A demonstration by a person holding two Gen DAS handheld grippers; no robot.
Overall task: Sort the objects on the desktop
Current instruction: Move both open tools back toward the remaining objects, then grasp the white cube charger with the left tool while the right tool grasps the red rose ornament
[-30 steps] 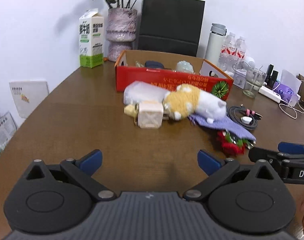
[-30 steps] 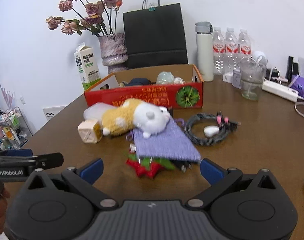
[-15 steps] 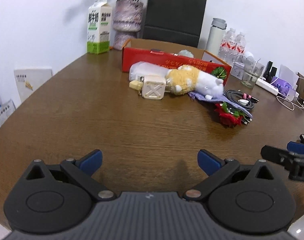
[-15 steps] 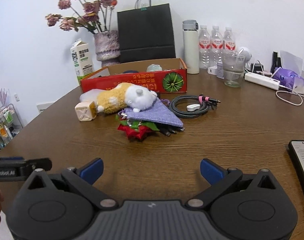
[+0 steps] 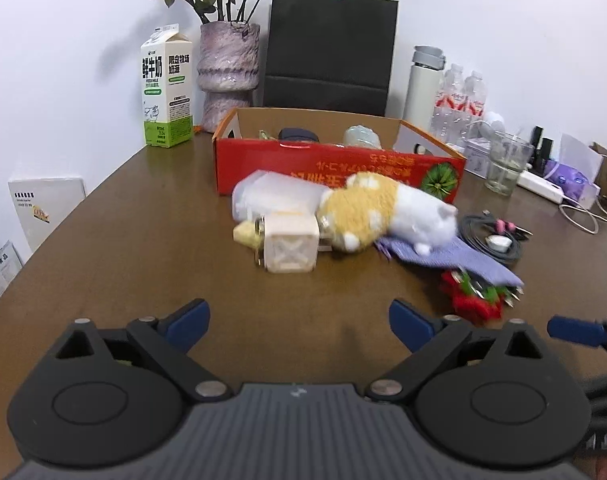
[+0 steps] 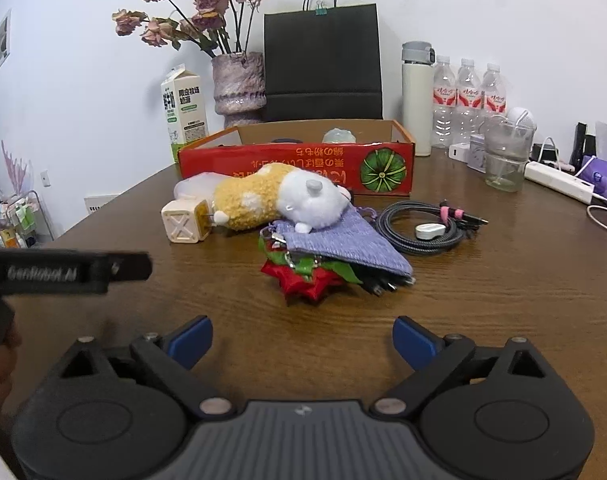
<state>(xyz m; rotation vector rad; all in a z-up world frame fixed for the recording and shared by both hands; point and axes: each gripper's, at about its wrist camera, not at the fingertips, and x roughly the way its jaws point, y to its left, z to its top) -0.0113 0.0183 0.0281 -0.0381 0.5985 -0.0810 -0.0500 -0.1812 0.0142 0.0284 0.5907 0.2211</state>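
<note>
The purple pouch (image 6: 345, 240) hides most of the red flower (image 6: 307, 280).

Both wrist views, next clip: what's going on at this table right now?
A person holds a gripper in each hand over a brown table, sorting clutter. Neither holds anything: the left gripper and right gripper are wide, jaws just starting to close on nothing. Ahead lies a pile: plush toy, cream cube, purple pouch, red ornament, coiled cable. The red box behind already holds a few items.
</note>
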